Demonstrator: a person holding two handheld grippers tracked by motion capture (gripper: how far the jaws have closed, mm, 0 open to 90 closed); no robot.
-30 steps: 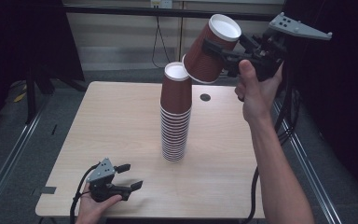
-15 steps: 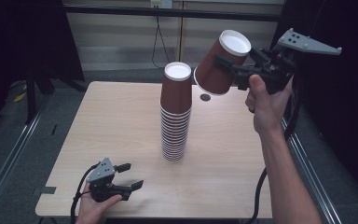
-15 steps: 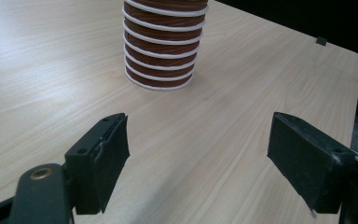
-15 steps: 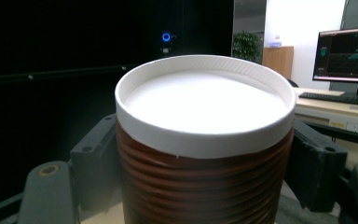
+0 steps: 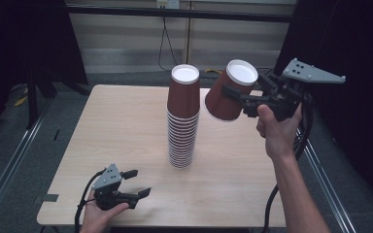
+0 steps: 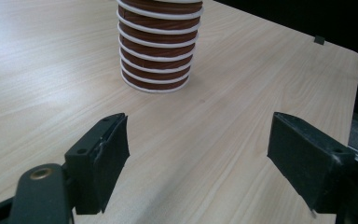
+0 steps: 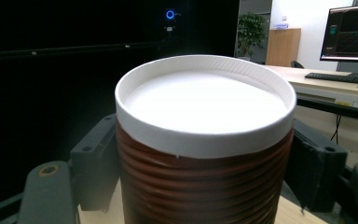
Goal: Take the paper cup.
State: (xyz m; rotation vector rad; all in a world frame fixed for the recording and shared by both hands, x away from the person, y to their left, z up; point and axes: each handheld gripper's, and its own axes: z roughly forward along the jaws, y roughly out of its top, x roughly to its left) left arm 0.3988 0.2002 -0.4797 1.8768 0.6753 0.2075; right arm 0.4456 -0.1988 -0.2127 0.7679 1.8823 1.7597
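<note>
A tall stack of upside-down brown ribbed paper cups (image 5: 183, 119) stands mid-table; its lower rims (image 6: 154, 56) rise beyond the left jaws. Just right of the stack's top, in the air, a single brown cup (image 5: 229, 97) hangs tilted, white base up, with my right gripper (image 5: 239, 98) shut on its sides. In the right gripper view that cup (image 7: 204, 140) sits squarely between the two black jaws. My left gripper (image 5: 137, 183) rests low near the table's front left edge, open, with bare wood between its fingers (image 6: 103, 161).
The light wooden table (image 5: 116, 126) has free surface all round the stack. Cables (image 5: 303, 131) trail from the right gripper past the table's right edge. Dark curtains and metal floor rails flank the table; a desk with a monitor (image 7: 352, 35) lies far off.
The right gripper has carried the single cup down and rightward, away from above the stack, to beside its top. The left gripper has stayed still and open.
</note>
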